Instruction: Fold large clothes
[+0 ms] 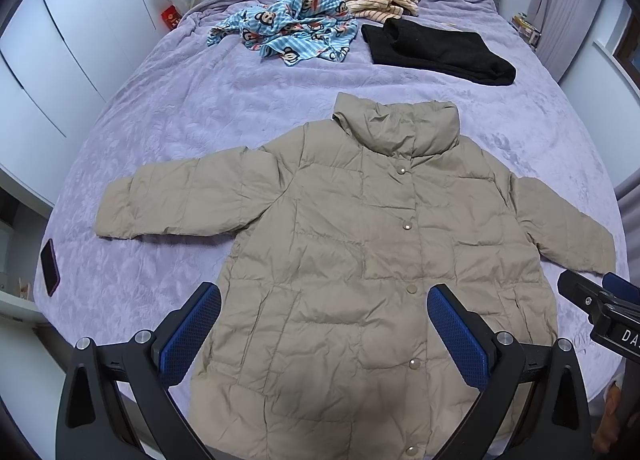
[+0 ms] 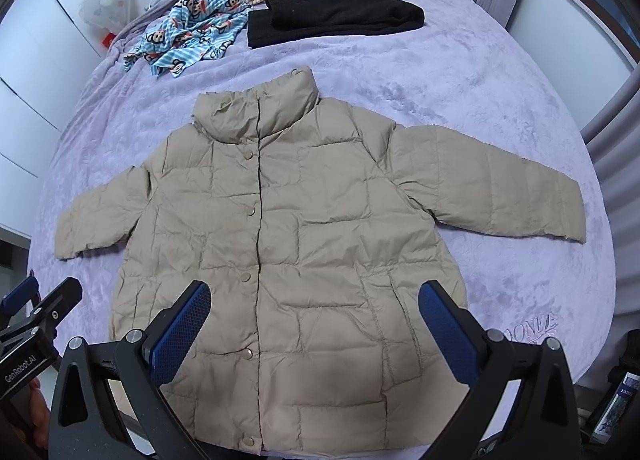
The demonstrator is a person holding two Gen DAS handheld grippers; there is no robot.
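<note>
1. A beige quilted puffer jacket with a stand-up collar and snap buttons (image 1: 360, 260) lies flat, front up and snapped closed, on the lilac plush bed cover (image 1: 180, 120). It fills the centre and lower part of both frames.
2. Its long axis runs from the hem at the bottom edge of the frame up to the collar near mid-frame; both sleeves stretch out sideways, to the left and right of the frame.
3. The left tongs (image 1: 324, 332) are spread wide and hold nothing. They hover over the lower body of the jacket, with the snap placket between the fingers.
4. The right tongs (image 2: 316, 330) are also spread and empty, above the hem area on the right of the placket.
5. The relation that matters: each sleeve lies out to the side and further up the frame than the tongs. The sleeve at frame left is nearer the left tongs, the sleeve at frame right nearer the right tongs.
6. My judgement: folding has not started, and a sleeve fold inward across the body probably comes first.
</note>
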